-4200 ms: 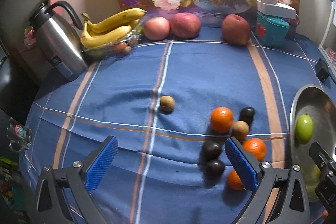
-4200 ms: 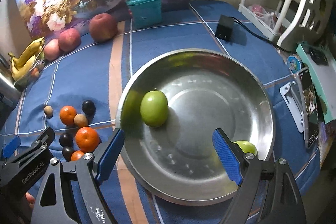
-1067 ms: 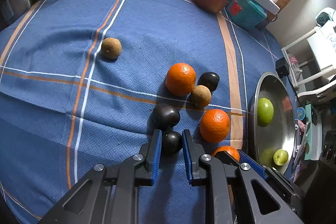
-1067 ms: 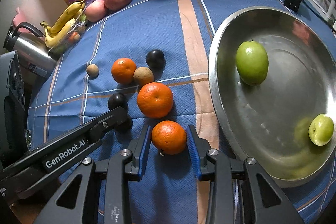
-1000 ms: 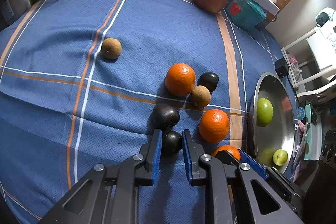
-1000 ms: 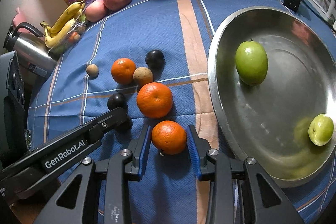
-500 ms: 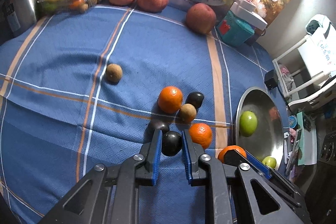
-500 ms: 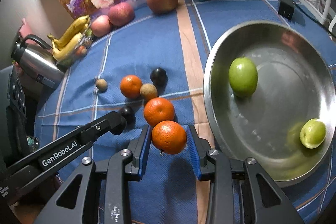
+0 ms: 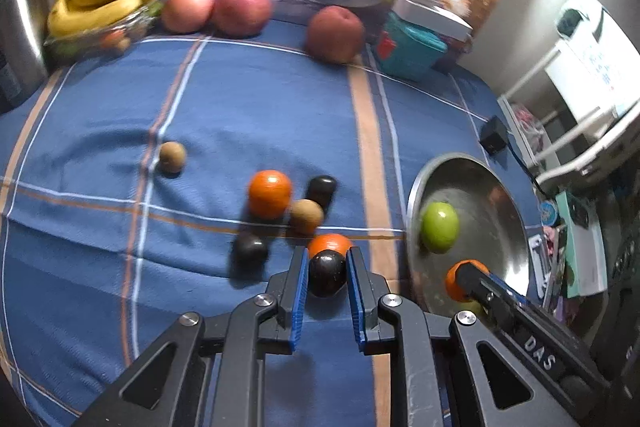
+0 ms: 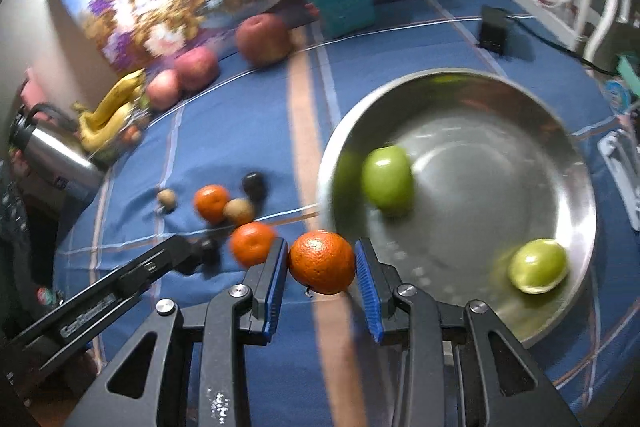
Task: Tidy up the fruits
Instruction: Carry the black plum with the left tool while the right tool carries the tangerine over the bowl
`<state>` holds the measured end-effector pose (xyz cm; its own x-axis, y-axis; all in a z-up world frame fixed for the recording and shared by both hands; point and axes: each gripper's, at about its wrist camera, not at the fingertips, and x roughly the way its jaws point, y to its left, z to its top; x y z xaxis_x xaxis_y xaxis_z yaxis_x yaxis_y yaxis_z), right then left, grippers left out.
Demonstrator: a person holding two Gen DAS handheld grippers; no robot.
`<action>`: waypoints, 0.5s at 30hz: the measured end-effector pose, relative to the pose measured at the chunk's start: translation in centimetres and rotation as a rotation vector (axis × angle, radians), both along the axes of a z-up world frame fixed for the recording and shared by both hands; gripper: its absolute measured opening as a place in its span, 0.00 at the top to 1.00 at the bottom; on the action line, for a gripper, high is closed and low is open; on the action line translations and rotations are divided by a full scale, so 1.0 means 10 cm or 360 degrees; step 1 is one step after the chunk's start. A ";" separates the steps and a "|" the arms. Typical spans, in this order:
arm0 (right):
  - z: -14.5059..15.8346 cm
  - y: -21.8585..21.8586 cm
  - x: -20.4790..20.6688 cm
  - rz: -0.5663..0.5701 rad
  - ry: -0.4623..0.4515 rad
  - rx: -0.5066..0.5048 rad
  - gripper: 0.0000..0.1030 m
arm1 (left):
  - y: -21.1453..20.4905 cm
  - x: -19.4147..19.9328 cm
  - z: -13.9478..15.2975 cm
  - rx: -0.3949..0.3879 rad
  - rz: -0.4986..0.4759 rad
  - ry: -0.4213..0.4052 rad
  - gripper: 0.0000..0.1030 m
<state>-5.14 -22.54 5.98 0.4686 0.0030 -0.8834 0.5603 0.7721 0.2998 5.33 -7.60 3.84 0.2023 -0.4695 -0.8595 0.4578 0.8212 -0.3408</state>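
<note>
My left gripper (image 9: 327, 277) is shut on a dark plum (image 9: 327, 273) and holds it above the blue cloth. My right gripper (image 10: 322, 263) is shut on an orange (image 10: 322, 262), raised at the near rim of the steel bowl (image 10: 576, 163). It also shows in the left wrist view (image 9: 454, 281). The bowl holds a large green fruit (image 10: 387, 181) and a small green fruit (image 10: 538, 265). On the cloth lie two oranges (image 9: 269, 193) (image 9: 330, 243), two dark plums (image 9: 250, 247) (image 9: 321, 189) and two brown fruits (image 9: 306, 215) (image 9: 172, 156).
Three red apples (image 9: 335, 33), bananas in a clear tray (image 9: 104, 3), a teal box (image 9: 410, 55) and a steel kettle (image 10: 48, 151) stand along the back and left. A black adapter (image 10: 493, 30) with a cable lies behind the bowl. A white rack (image 9: 592, 131) stands at the right.
Both grippers closed on their fruits, lifted them off the cloth and moved right toward the bowl; the orange is now at its near rim.
</note>
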 end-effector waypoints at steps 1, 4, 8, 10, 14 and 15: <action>-0.01 -0.04 -0.03 -0.0021 0.0006 -0.0003 0.65 | -0.05 -0.03 0.01 0.0002 -0.0026 -0.0007 0.80; -0.02 -0.19 -0.13 -0.0098 0.0033 -0.0032 0.65 | -0.21 -0.13 0.04 0.0001 -0.0105 -0.0028 0.80; -0.03 -0.37 -0.28 -0.0213 0.0056 -0.0049 0.65 | -0.47 -0.31 0.09 -0.0009 -0.0237 -0.0075 0.80; -0.03 -0.44 -0.36 -0.0262 0.0056 -0.0062 0.65 | -0.59 -0.38 0.10 -0.0004 -0.0292 -0.0097 0.80; -0.02 -0.55 -0.47 -0.0324 0.0051 -0.0074 0.65 | -0.74 -0.49 0.09 0.0022 -0.0366 -0.0128 0.80; -0.02 -0.57 -0.49 -0.0341 0.0050 -0.0075 0.65 | -0.77 -0.51 0.07 0.0028 -0.0380 -0.0130 0.80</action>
